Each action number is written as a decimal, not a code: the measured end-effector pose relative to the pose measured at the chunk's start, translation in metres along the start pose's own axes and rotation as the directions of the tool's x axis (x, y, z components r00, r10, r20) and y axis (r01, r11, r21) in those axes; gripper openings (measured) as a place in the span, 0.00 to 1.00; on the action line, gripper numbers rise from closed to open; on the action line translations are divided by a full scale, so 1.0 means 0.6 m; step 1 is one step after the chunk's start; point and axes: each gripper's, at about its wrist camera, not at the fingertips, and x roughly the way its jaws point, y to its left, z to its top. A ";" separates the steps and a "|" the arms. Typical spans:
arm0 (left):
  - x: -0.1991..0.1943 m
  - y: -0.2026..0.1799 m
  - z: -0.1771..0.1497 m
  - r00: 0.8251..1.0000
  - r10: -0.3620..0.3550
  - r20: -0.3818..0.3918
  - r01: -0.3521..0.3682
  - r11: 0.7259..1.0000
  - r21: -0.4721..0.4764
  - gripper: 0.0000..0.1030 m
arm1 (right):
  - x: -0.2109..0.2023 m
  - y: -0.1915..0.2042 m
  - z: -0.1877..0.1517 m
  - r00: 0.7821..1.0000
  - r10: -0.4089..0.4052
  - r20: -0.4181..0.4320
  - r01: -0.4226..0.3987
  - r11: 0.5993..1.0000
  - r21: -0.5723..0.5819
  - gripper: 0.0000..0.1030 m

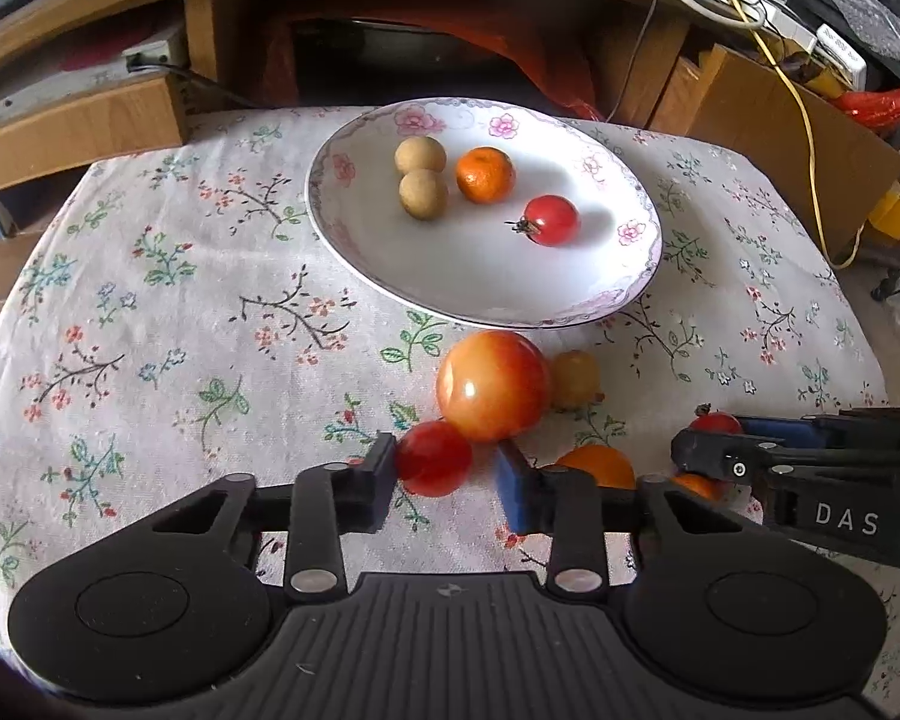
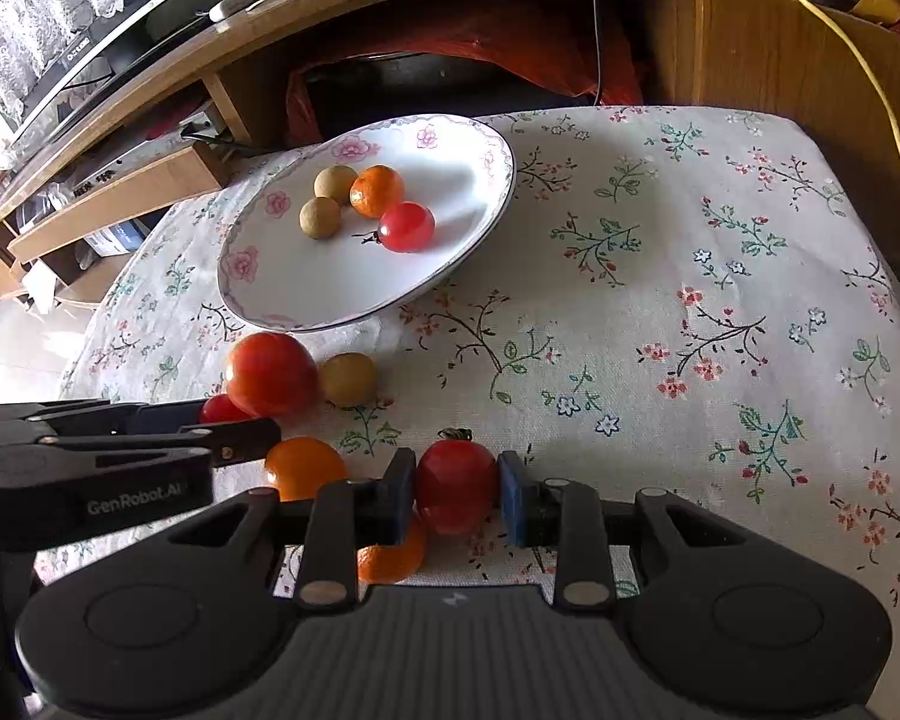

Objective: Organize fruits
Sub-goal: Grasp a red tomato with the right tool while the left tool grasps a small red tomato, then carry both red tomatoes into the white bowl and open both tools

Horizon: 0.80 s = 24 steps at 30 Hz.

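On the floral cloth (image 2: 660, 312), right gripper (image 2: 457, 495) pinches a stem-up tomato (image 2: 455, 492), left gripper (image 1: 444, 474) spread around another tomato (image 1: 433, 457).

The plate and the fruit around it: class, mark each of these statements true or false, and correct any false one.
1. The plate holds four fruits. True.
2. The right gripper has a cherry tomato between its fingers. True.
3. The big tomato lies on the plate. False: it sits on the tablecloth, just in front of the plate.
4. Only one longan is on the plate. False: there are two, side by side.
5. The left gripper is at a small red tomato. True.
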 end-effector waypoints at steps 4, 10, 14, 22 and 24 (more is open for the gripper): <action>-0.010 0.009 -0.007 1.000 -0.010 -0.007 0.010 1.000 -0.019 0.33 | -0.003 0.001 -0.001 1.000 -0.001 -0.001 0.001 1.000 -0.005 0.22; -0.026 0.012 -0.025 1.000 0.001 -0.018 -0.001 1.000 -0.012 0.33 | -0.011 0.006 -0.003 1.000 0.006 0.006 -0.006 1.000 -0.019 0.22; -0.033 0.011 -0.032 1.000 0.003 -0.024 -0.003 1.000 -0.010 0.33 | -0.016 0.006 -0.006 1.000 0.011 0.009 -0.011 1.000 -0.022 0.22; -0.027 0.007 -0.032 0.999 0.020 -0.037 -0.020 1.000 0.000 0.39 | -0.016 -0.001 -0.010 1.000 0.000 -0.001 0.000 1.000 -0.015 0.22; -0.023 0.008 -0.028 0.999 0.014 -0.032 -0.014 1.000 -0.010 0.42 | -0.013 -0.002 -0.010 1.000 0.000 -0.008 -0.001 1.000 -0.013 0.22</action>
